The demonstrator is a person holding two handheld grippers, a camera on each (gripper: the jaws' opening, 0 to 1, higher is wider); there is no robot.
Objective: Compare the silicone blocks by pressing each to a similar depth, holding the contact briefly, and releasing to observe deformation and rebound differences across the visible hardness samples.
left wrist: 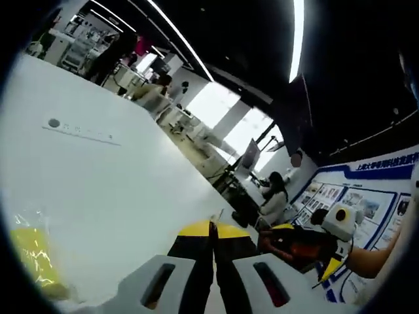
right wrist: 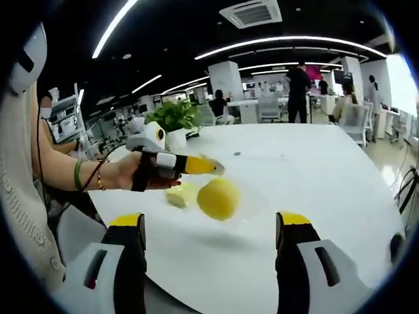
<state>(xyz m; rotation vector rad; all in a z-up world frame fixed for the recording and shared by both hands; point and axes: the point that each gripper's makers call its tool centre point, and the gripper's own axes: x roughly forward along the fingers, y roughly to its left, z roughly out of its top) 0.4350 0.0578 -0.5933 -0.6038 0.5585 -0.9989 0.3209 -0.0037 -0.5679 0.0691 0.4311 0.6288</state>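
Note:
In the right gripper view a round yellow silicone sample sits inside a clear plastic bag over the white table, with a soft shadow beneath it. A smaller pale yellow block lies just to its left. A hand holds my left gripper right above them, yellow tips pressed together. My right gripper stands wide open in front of the round sample, not touching it. In the left gripper view my left gripper is shut, and a yellow sample in plastic lies at the lower left.
A potted plant stands at the table's far left. A flat white strip with a dark dot lies on the table. A person's forearm enters from the right. Desks, chairs and people fill the room behind.

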